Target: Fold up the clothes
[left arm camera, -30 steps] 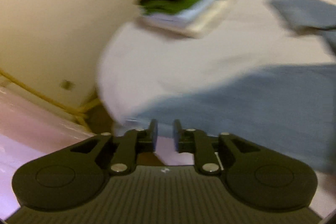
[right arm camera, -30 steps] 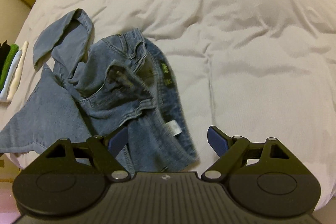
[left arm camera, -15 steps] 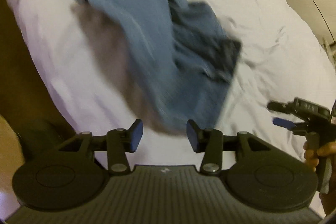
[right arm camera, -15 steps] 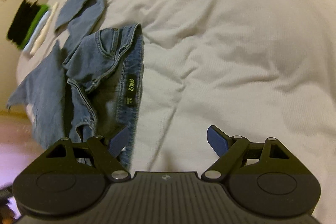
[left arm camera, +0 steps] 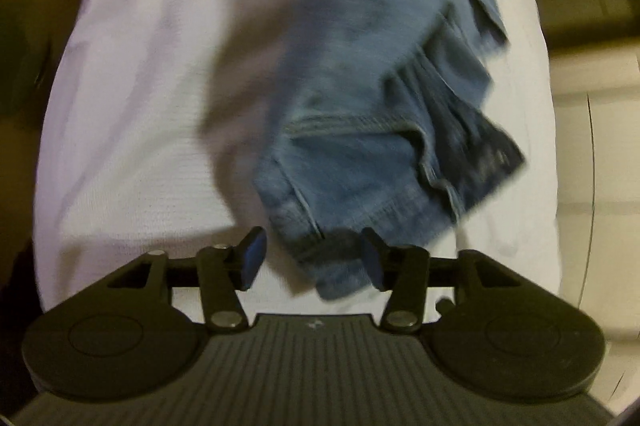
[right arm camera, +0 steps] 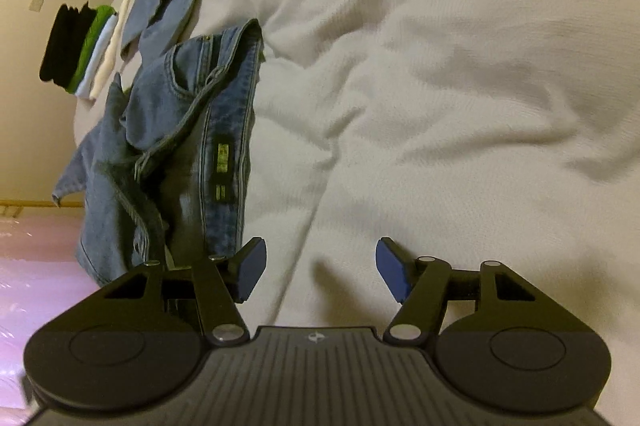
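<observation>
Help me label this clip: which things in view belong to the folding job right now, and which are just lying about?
In the job:
- crumpled jeans
- left gripper, open over a denim corner
- right gripper, open over the bed

Lying about:
- stack of folded clothes
- white duvet

I count one pair of blue jeans [right arm camera: 188, 130] crumpled on one white duvet [right arm camera: 440, 86]. Beyond it stands one stack of folded clothes [right arm camera: 80, 48] showing four colours: black, green, pale blue, cream. I have two grippers, left [left arm camera: 311, 258] and right [right arm camera: 320, 266].
</observation>
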Available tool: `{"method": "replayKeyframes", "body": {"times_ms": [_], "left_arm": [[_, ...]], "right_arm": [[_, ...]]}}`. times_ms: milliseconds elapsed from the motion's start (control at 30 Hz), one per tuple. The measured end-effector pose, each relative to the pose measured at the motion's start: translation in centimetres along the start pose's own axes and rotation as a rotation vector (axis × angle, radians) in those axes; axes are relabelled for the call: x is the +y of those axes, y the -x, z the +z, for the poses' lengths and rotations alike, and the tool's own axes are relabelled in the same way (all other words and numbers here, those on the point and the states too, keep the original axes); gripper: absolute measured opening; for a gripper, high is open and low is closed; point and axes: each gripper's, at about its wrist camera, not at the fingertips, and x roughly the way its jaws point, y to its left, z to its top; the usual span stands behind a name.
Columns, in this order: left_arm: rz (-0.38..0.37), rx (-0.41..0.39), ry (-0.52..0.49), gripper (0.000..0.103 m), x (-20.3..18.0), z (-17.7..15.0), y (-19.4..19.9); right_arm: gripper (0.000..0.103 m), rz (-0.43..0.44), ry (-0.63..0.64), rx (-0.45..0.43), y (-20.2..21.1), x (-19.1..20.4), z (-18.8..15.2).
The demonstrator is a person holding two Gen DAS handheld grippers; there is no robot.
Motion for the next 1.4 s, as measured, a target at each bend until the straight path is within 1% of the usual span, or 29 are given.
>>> {"method": "replayKeyframes", "body": {"times_ms": [33,67,100,133,167,200,233,300,400,433,500,533,567,600,633,667,700,733,767,800,933,967,1000,1033,1200,1233,1300,1400], "left_arm": [[-0.013,-0.011,0.042,0.052,0.4,0.1,-0.5],[-0.025,-0.018,0.053,0.052,0.3,0.1,-1.0],[-0.037,-0.022,0.053,0.044,0.1,0.2,-1.5],[-0.048,-0.027,0.052,0.026,0.0,0.3,-1.9],[-0.055,-0.024,0.032,0.019,-0.2,0.3,-1.8],[-0.06,-0.019,0.006,0.009,-0.4,0.2,-1.4],[-0.065,-0.014,-0.021,0.008,-0.5,0.2,-1.1],[-0.113,0.005,-0.05,0.007,-0.2,-0.2,1.3],[-0.081,-0.022,-0.124,0.007,1.0,-0.7,6.7],[-0.039,-0.022,-0.148,0.0,1.6,-0.6,8.0],[0.105,-0.024,-0.179,0.0,3.5,-0.4,8.7],[0.167,-0.022,-0.18,0.0,4.4,-0.2,8.5],[0.165,-0.009,-0.152,0.0,5.1,0.1,8.0],[0.144,0.005,-0.116,0.0,5.8,0.5,7.4],[0.096,0.011,-0.083,0.001,5.8,0.8,7.0],[0.045,0.005,-0.074,0.002,5.5,0.8,6.8],[0.012,-0.003,-0.087,0.012,4.8,0.7,6.5],[0.005,-0.005,-0.103,0.031,4.1,0.4,6.0],[0.003,-0.005,-0.118,0.038,3.4,0.2,5.6],[0.002,-0.005,-0.134,0.04,2.8,-0.1,5.2],[0.006,0.005,-0.093,0.04,3.7,-0.6,4.0],[0.002,-0.001,-0.083,0.04,4.0,-0.4,4.0],[-0.003,-0.009,-0.075,0.04,4.2,-0.2,4.0],[-0.008,-0.017,-0.067,0.04,4.5,0.0,4.0],[-0.039,-0.02,-0.024,0.043,5.0,0.8,3.3],[-0.054,-0.015,-0.014,0.043,5.0,0.9,3.0],[-0.072,-0.01,-0.007,0.043,4.7,0.8,2.8],[-0.075,0.003,-0.012,0.044,4.6,0.4,2.4]], "right_arm": [[0.065,0.016,-0.007,-0.004,-0.3,-0.1,0.6],[0.065,0.032,-0.014,-0.007,-0.7,-0.2,1.2],[0.065,0.049,-0.021,-0.01,-1.0,-0.3,1.8],[0.065,0.061,-0.028,-0.01,-1.4,-0.3,2.4],[0.065,0.065,-0.027,-0.014,-1.7,-0.3,3.1],[0.065,0.067,-0.026,-0.019,-2.0,-0.2,3.7],[0.065,0.069,-0.024,-0.024,-2.3,-0.1,4.4],[0.065,0.069,-0.007,-0.03,-2.5,0.3,5.4],[0.065,0.092,0.007,-0.04,-2.3,0.9,6.6],[0.065,0.11,0.004,-0.044,-2.1,0.9,6.9],[0.065,0.134,-0.007,-0.043,-2.2,0.8,7.2],[0.065,0.145,-0.013,-0.042,-2.3,0.8,7.3],[0.065,0.149,-0.016,-0.038,-2.6,0.7,7.4],[0.065,0.152,-0.019,-0.034,-3.0,0.6,7.5],[0.065,0.157,-0.02,-0.035,-3.5,0.5,7.6],[0.065,0.164,-0.019,-0.048,-3.8,0.4,7.8],[0.066,0.178,-0.029,-0.071,-4.1,0.3,8.1],[0.066,0.194,-0.041,-0.095,-4.4,0.1,8.4],[0.072,0.213,-0.06,-0.117,-4.6,-0.1,8.8],[0.075,0.233,-0.081,-0.132,-4.9,-0.3,9.2],[0.075,0.301,-0.128,-0.168,-6.7,-0.6,10.5],[0.068,0.304,-0.125,-0.163,-7.3,-0.6,10.8],[0.053,0.305,-0.122,-0.157,-8.0,-0.4,11.1],[0.047,0.313,-0.121,-0.147,-8.7,-0.3,11.3],[0.046,0.315,-0.151,-0.15,-10.9,-0.4,11.7],[0.045,0.316,-0.159,-0.152,-11.0,-0.4,11.6],[0.046,0.312,-0.165,-0.14,-10.7,-0.4,11.5],[0.046,0.298,-0.154,-0.131,-10.0,-0.7,11.1]]}}
